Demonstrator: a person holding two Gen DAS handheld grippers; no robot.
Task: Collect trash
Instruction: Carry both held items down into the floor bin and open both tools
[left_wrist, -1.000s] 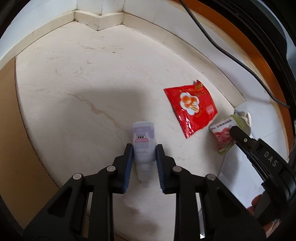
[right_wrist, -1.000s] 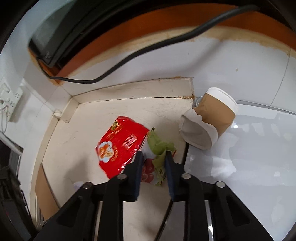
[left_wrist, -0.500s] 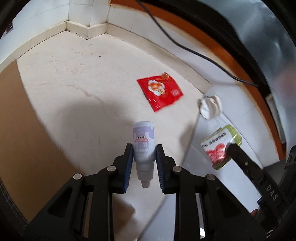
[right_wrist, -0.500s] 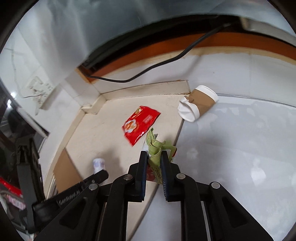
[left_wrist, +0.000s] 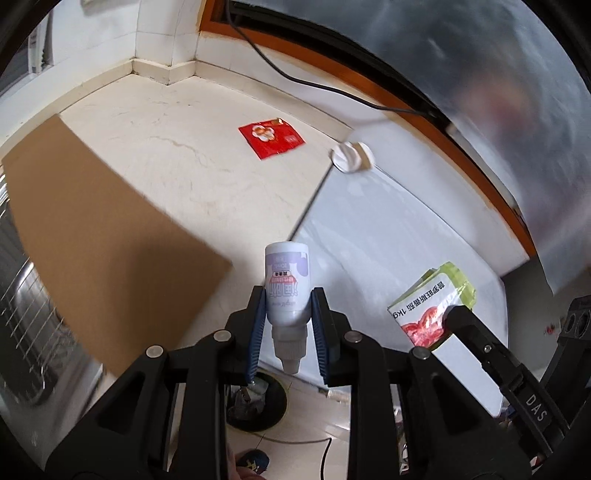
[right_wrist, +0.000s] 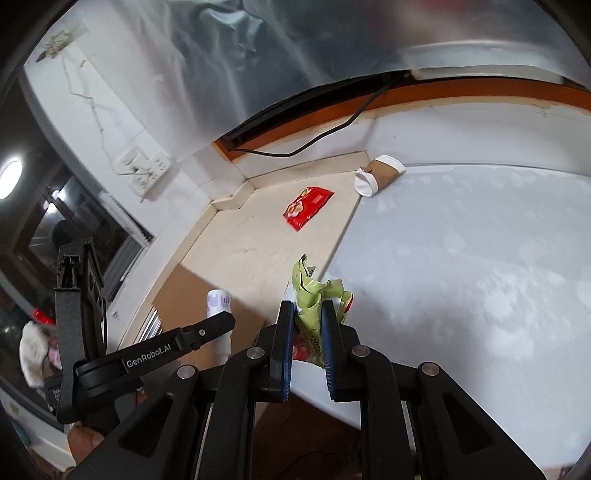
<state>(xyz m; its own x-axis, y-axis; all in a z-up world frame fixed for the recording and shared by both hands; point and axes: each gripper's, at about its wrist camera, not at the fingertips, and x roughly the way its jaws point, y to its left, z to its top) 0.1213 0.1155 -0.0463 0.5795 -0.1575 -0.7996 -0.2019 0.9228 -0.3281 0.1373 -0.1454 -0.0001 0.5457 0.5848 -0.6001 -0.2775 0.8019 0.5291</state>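
My left gripper (left_wrist: 287, 325) is shut on a small white bottle (left_wrist: 286, 287) with a purple label, cap end toward the camera, held in the air above the counter's front edge. My right gripper (right_wrist: 307, 334) is shut on a crumpled green and white wrapper (right_wrist: 314, 295) with red fruit printed on it; the wrapper (left_wrist: 428, 301) also shows at the right of the left wrist view. A red snack packet (left_wrist: 271, 137) lies flat on the cream counter far back. A tipped paper cup (right_wrist: 380, 172) with a white lid lies by the back wall.
A brown board (left_wrist: 92, 236) covers the counter's left part, beside a steel sink with a wire rack (left_wrist: 26, 317). Below the counter edge stands a dark bin (left_wrist: 256, 402) with trash in it. A black cable (left_wrist: 321, 83) runs along the window ledge. A white surface (right_wrist: 480, 266) spreads right.
Both grippers have lifted and pulled back from the counter with the bottle and the wrapper in them. The red packet and cup now look far off, and the bin has come into view.
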